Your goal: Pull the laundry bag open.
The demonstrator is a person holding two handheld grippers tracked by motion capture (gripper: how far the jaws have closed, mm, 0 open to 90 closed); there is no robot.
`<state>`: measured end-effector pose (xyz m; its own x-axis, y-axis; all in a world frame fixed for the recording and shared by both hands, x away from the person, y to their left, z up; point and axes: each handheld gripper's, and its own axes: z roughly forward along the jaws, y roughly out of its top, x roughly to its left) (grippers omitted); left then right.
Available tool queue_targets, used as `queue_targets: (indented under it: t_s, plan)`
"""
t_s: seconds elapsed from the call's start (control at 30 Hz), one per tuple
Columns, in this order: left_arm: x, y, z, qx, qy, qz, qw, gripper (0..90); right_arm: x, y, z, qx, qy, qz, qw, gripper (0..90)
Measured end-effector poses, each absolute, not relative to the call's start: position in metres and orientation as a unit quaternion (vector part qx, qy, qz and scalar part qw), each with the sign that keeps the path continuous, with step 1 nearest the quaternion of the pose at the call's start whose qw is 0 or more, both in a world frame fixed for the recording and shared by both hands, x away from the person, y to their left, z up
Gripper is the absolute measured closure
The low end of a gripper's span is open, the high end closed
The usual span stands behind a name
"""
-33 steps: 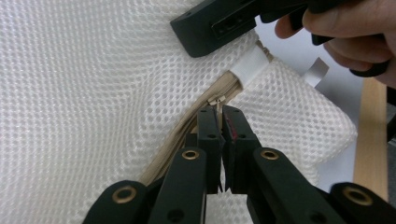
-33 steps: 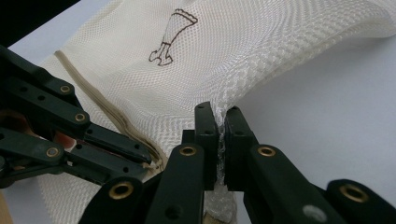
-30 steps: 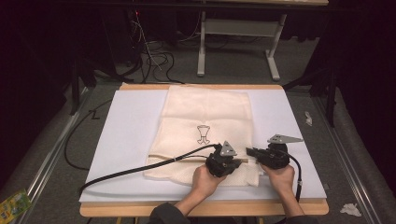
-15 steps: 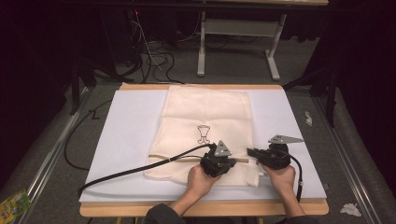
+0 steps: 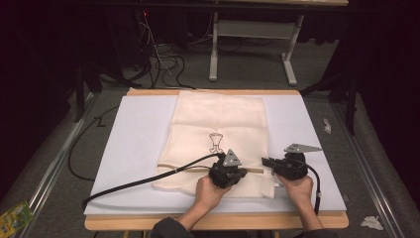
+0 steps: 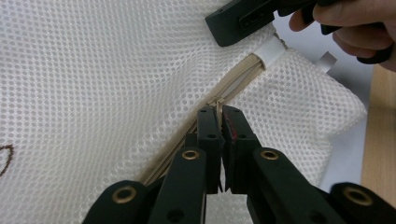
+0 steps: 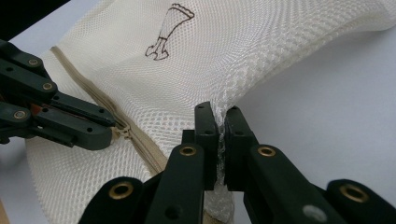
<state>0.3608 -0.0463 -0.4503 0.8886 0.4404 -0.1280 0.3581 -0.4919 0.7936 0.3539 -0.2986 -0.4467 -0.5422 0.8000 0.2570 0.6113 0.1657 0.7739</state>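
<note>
A cream mesh bag [image 5: 218, 119] with a small dark printed figure [image 5: 216, 141] lies flat on the white board [image 5: 133, 148]. A tan zipper [image 6: 233, 86] runs across its near part. My left gripper [image 5: 246, 170] lies along that zipper, and its jaws [image 6: 219, 114] are shut on the zipper pull, also seen from the right gripper view [image 7: 105, 128]. My right gripper [image 5: 264, 161] faces it from the bag's right edge. Its jaws [image 7: 220, 114] pinch a fold of mesh [image 7: 243, 88], which rises into a ridge. The right gripper's tip [image 6: 238, 21] sits by a white tab at the zipper's end.
The left gripper's black cable [image 5: 148, 181] trails across the board to the left. The wooden table edge [image 5: 148, 223] runs along the front. Around the table, the floor holds cables, a metal frame [image 5: 257, 29], crumpled paper [image 5: 371, 222] and a green packet [image 5: 15, 218].
My left gripper has edged slightly to the left along the zipper. The right gripper has kept its place and its hold on the mesh.
</note>
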Motion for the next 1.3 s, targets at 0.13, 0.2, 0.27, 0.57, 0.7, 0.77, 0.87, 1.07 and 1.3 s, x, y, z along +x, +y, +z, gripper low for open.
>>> queue_targets:
  t_s: [0.13, 0.2, 0.27, 0.57, 0.7, 0.77, 0.87, 1.07, 1.3]
  plan:
    - [0.361, -0.044, -0.45, 0.863, 0.232, 0.046, 0.447, 87.0, 0.354, -0.299, -0.447, 0.466, 0.758, 0.444, 0.107, 87.9]
    - [0.361, -0.043, -0.45, 0.862, 0.232, 0.047, 0.447, 87.0, 0.354, -0.299, -0.448, 0.467, 0.757, 0.444, 0.107, 87.9]
    - [0.361, -0.04, -0.45, 0.862, 0.233, 0.046, 0.449, 87.0, 0.354, -0.299, -0.449, 0.468, 0.757, 0.443, 0.106, 87.9]
    - [0.361, -0.036, -0.452, 0.858, 0.238, 0.042, 0.453, 87.0, 0.354, -0.299, -0.449, 0.468, 0.757, 0.442, 0.106, 87.9]
    - [0.362, -0.032, -0.451, 0.86, 0.24, 0.048, 0.448, 87.0, 0.354, -0.3, -0.449, 0.468, 0.757, 0.443, 0.108, 87.9]
    - [0.363, -0.028, -0.449, 0.86, 0.243, 0.049, 0.447, 87.1, 0.354, -0.301, -0.45, 0.469, 0.756, 0.443, 0.108, 87.9]
    - [0.363, -0.025, -0.448, 0.859, 0.242, 0.05, 0.45, 87.0, 0.354, -0.301, -0.45, 0.471, 0.756, 0.442, 0.105, 87.9]
    - [0.362, -0.021, -0.449, 0.858, 0.242, 0.052, 0.45, 87.0, 0.354, -0.3, -0.45, 0.47, 0.757, 0.44, 0.108, 87.9]
    - [0.363, -0.01, -0.447, 0.858, 0.249, 0.057, 0.446, 87.0, 0.354, -0.302, -0.45, 0.475, 0.753, 0.442, 0.105, 87.9]
